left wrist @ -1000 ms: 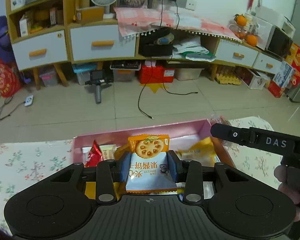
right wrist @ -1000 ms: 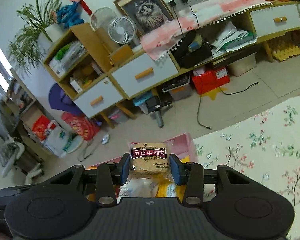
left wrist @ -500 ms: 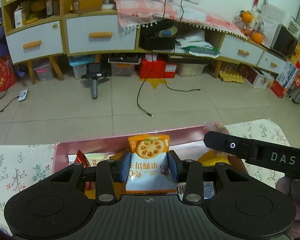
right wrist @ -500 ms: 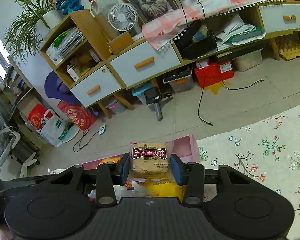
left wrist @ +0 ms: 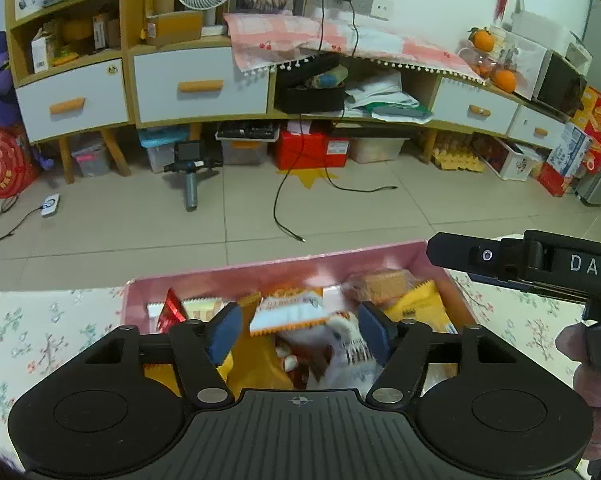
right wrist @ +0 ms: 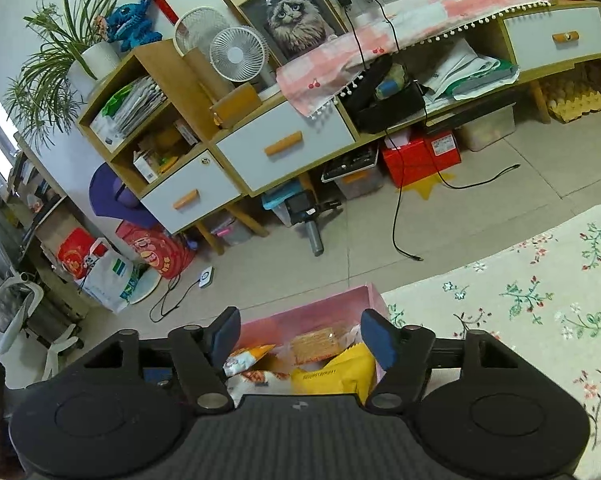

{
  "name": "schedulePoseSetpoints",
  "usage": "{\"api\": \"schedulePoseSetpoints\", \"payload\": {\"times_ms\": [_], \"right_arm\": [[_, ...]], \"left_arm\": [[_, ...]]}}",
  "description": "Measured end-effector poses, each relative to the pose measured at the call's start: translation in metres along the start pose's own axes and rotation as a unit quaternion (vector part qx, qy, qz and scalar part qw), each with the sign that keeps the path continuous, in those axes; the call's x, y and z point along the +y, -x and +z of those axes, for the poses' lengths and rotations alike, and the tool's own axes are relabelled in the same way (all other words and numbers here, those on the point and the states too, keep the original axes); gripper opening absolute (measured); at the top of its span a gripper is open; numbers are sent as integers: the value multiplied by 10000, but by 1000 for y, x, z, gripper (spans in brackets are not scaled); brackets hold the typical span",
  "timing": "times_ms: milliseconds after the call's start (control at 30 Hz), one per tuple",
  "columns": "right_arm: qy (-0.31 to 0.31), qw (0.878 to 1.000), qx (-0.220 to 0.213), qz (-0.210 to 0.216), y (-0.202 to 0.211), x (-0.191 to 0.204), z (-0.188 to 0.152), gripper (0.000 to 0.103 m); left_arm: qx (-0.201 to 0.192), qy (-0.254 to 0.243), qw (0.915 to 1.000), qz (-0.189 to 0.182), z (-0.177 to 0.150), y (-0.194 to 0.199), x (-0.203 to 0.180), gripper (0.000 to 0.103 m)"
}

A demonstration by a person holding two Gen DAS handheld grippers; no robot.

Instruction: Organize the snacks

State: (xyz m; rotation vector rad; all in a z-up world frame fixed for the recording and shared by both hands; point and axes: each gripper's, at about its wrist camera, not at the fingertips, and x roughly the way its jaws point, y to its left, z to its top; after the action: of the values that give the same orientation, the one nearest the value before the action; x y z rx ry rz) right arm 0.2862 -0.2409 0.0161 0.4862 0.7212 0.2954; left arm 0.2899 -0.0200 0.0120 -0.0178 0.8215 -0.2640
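A second ago each tongs pinched a packet; now both packets have dropped free. The left tongs (left wrist: 298,330) have just been opening, the biscuit packet (left wrist: 288,314) lying loose in the pink box (left wrist: 220,276). The right tongs (right wrist: 300,338) have likewise been opening, empty, above the beef-flavour packet (right wrist: 315,345) at the box's far right.

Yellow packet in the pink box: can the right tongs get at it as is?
Probably yes. The right tongs stand open, empty, just over the pink box, jaws having just opened. The yellow packet lies on top of the pile directly below, nothing covering it; only the cracker pack sits beside it.
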Motion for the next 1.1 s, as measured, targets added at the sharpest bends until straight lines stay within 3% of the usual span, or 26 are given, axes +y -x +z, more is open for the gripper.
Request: {"api": "schedulePoseSetpoints", "payload": {"times_ms": [67,333,533,900,1100], "right_arm": [[47,10000,29,-32,6,2,-3,46],[355,9986,196,-351,39,19,-18,62],[707,9947,347,-665,67,37,-38,71],[1103,9845,574,-1239,106,65,-89,74],[1128,9827,272,-1441,123,78,-112,76]], "left_arm": [[-36,18,10000,-14,-6,13,-2,68],[-178,16,9998,73,-39,69,-14,89],[-87,120,9994,297,-68,107,-15,98],[153,495,9965,650,-121,153,2,101],[122,527,9949,846,-150,161,11,102]]}}
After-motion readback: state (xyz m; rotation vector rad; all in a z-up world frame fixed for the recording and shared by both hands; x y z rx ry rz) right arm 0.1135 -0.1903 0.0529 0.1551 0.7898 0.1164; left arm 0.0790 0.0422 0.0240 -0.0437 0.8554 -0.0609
